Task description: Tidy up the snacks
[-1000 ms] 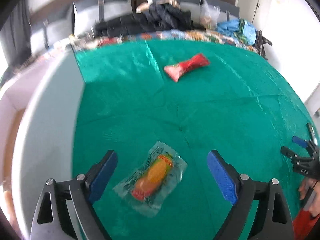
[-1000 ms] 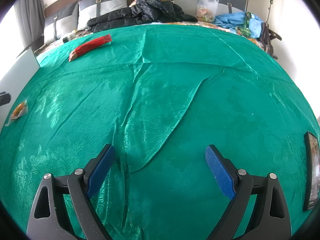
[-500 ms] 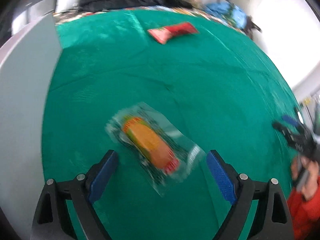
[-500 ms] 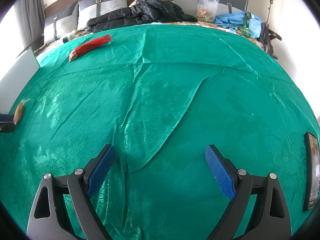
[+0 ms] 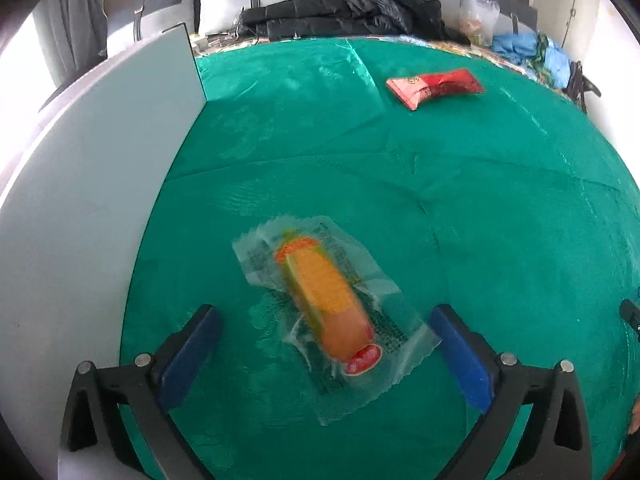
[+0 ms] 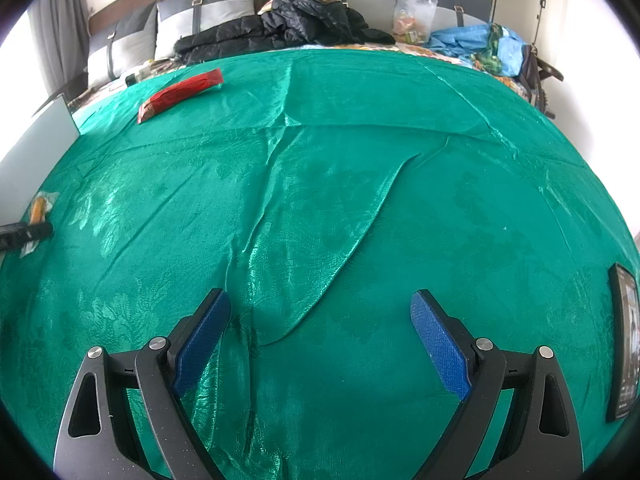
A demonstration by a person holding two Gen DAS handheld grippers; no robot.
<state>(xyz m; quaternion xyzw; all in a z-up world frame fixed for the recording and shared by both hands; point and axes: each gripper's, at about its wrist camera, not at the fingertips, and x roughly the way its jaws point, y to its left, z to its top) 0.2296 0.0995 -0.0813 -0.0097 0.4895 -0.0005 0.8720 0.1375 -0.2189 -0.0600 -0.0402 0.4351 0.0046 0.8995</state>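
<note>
Opening wide, the left gripper [image 5: 324, 324] straddles the clear-wrapped orange snack [image 5: 326, 300] lying on the green cloth [image 5: 480, 208]; neither pad touches it. A red packet [image 5: 436, 87] lies at one o'clock, well apart. The right gripper [image 6: 320, 316] gapes empty over bare cloth.

the left gripper [image 5: 324, 332] is pointing steeply downward, its jaws opening wide, and the blue pads [image 5: 188, 356] are touching nothing, though a snack packet is lying between them. the right gripper [image 6: 320, 344] is also tilting downward, its jaws standing wide apart with nothing between its blue pads [image 6: 438, 344]. from the right wrist view, one tip of the left gripper is showing at the far left edge.
</note>
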